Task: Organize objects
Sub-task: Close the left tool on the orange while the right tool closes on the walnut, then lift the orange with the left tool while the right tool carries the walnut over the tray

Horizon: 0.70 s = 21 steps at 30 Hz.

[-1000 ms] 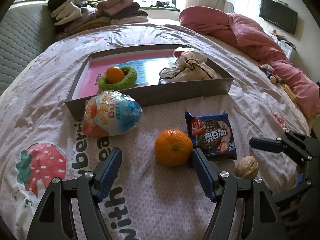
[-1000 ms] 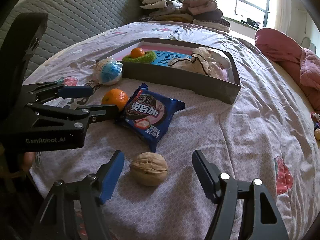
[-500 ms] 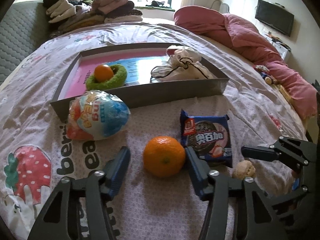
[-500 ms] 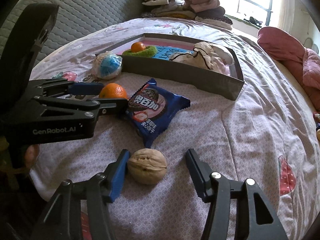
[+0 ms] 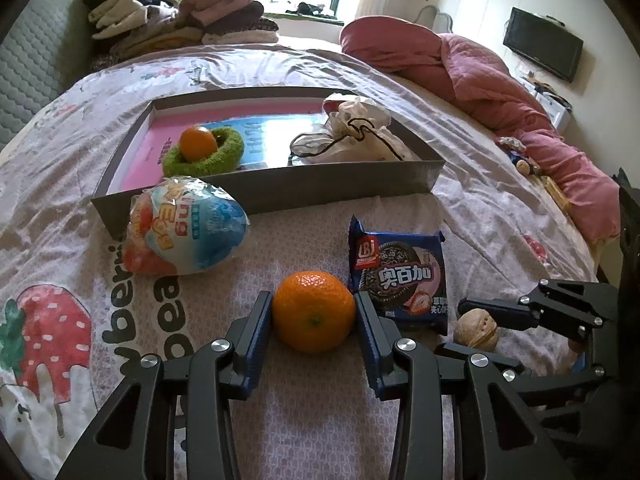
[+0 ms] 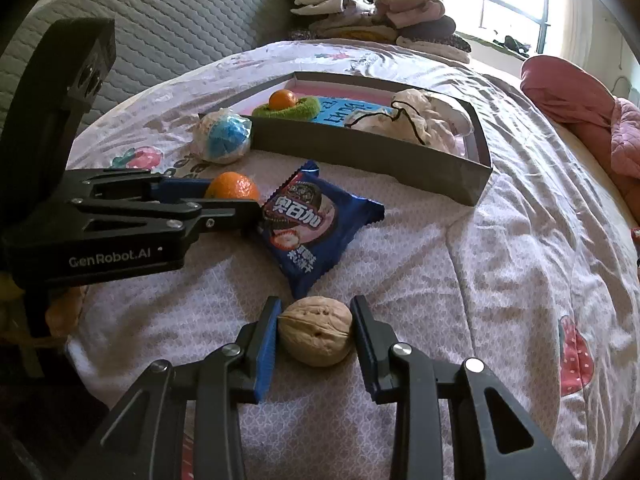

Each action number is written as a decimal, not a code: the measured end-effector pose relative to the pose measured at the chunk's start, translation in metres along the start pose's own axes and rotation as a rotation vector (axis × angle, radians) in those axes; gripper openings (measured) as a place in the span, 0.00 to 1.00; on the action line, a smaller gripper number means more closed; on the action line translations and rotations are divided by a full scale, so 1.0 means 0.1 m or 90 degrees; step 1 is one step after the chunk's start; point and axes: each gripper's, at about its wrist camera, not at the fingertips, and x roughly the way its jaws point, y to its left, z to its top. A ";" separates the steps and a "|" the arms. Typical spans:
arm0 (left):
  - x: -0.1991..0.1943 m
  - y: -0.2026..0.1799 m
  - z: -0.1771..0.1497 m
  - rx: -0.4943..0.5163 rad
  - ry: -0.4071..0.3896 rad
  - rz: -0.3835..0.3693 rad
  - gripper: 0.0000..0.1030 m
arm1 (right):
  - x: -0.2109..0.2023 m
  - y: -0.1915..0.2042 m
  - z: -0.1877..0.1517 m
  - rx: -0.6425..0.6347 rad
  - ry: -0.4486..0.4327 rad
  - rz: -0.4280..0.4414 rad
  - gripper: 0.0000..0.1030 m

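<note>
On the bed (image 5: 400, 92), the left claw (image 5: 314, 312) is closing on the orange (image 5: 314, 311), both pads touching its sides. The right claw (image 6: 314, 330) is closing on the walnut (image 6: 315, 331), pads against it, just below the blue biscuit packet (image 6: 316, 220).

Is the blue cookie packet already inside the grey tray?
No, the cookie packet lies on the bedspread in front of the grey tray.
</note>
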 end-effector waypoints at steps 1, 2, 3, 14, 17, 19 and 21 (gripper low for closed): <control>-0.01 0.00 0.00 0.001 0.000 0.000 0.40 | -0.01 0.00 0.00 0.001 -0.002 0.001 0.34; -0.01 0.00 0.00 0.002 0.000 0.000 0.40 | -0.02 -0.01 0.01 0.001 -0.005 0.002 0.34; -0.01 0.01 0.00 0.001 -0.001 0.001 0.40 | -0.03 -0.01 0.01 0.002 -0.011 0.004 0.34; -0.08 0.01 -0.02 0.011 -0.012 0.016 0.40 | -0.19 -0.05 0.08 0.012 -0.068 -0.011 0.34; -0.11 0.01 -0.02 0.012 -0.016 0.016 0.40 | -0.22 -0.06 0.10 0.015 -0.080 -0.014 0.34; -0.13 0.00 -0.02 0.014 -0.020 0.018 0.40 | -0.22 -0.07 0.11 0.014 -0.084 -0.019 0.34; -0.16 0.00 -0.02 0.014 -0.024 0.019 0.40 | -0.22 -0.07 0.11 0.015 -0.086 -0.023 0.34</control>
